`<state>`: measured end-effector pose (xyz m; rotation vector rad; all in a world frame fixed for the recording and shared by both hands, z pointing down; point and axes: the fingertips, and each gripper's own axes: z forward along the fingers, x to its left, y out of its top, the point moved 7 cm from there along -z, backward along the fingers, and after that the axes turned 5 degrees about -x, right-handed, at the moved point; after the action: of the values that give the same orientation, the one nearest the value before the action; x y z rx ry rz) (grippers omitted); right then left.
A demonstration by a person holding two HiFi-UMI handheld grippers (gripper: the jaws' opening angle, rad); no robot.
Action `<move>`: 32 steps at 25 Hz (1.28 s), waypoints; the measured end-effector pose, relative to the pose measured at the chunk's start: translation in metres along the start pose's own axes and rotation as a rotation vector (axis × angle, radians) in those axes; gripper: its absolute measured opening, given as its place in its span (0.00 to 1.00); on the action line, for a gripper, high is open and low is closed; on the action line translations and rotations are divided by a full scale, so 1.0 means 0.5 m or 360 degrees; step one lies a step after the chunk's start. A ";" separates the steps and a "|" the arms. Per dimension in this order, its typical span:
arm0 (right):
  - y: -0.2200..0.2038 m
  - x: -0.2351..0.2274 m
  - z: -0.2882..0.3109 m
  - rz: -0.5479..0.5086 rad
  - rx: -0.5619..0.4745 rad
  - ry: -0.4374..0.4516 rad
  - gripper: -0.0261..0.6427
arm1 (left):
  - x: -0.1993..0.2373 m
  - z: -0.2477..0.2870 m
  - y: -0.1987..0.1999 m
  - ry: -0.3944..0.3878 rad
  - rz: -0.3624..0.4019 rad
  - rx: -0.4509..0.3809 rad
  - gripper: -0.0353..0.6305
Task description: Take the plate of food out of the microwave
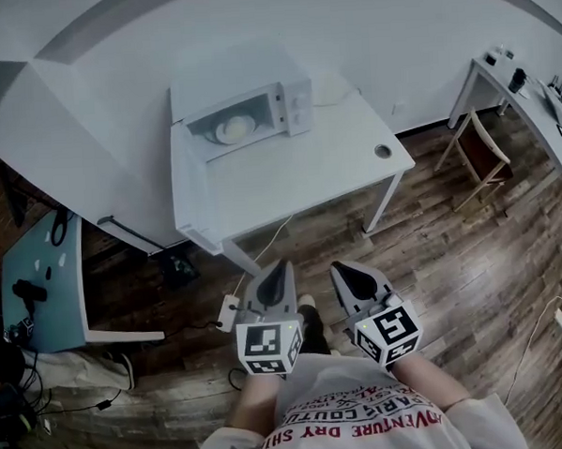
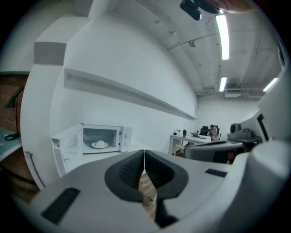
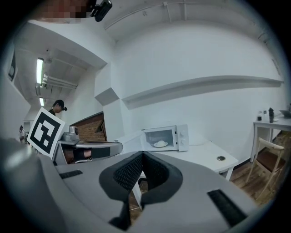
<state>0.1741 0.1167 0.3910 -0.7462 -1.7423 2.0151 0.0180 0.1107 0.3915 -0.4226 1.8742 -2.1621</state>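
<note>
**q:** What are your jaws doing right now?

**me:** Both are clenched on nothing. The left gripper (image 2: 144,157) has its pads pressed together and the right gripper (image 3: 142,159) is the same. I'm holding them low, side by side, pointing at the table (image 1: 307,175) and well short of it.

**q:** And the plate?

**me:** The plate (image 1: 231,129) is inside the microwave (image 1: 255,79), which sits at the table's back left corner. The door (image 2: 66,143) is swung open to the left.

**q:** What could bite you from here?

**me:** My guess is that door. It sticks out along the table's left edge, so my left gripper could clip it going in. I also have to open up before I reach, or I'll just shove the plate against the back wall. And if I pinch the rim from one side only, it might tip and the food would slide off.
</note>
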 end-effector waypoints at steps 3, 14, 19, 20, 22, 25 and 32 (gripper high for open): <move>0.011 -0.041 0.055 -0.0024 0.0007 -0.0029 0.05 | 0.023 0.072 0.007 -0.0037 0.0060 -0.0006 0.06; 0.089 -0.149 0.356 -0.0073 0.0024 -0.0078 0.05 | 0.228 0.323 0.071 -0.0094 -0.0051 -0.0054 0.06; 0.111 -0.176 0.467 -0.0087 0.0036 -0.0084 0.05 | 0.304 0.404 0.090 -0.0103 -0.0065 -0.0067 0.06; 0.112 -0.182 0.483 -0.0086 0.0041 -0.0082 0.05 | 0.314 0.415 0.090 -0.0101 -0.0069 -0.0064 0.06; 0.109 -0.194 0.512 -0.0079 0.0056 -0.0073 0.05 | 0.329 0.433 0.085 -0.0092 -0.0081 -0.0048 0.06; 0.100 -0.214 0.557 -0.0060 0.0083 -0.0035 0.06 | 0.354 0.458 0.072 -0.0056 -0.0100 -0.0020 0.06; 0.098 -0.271 0.679 -0.0069 0.0122 0.0186 0.05 | 0.402 0.526 0.062 0.0149 -0.0074 -0.0009 0.06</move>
<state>0.0771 -0.2390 0.3947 -0.7785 -1.5933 1.9568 -0.0698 -0.2096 0.4065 -0.3760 1.9379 -2.2440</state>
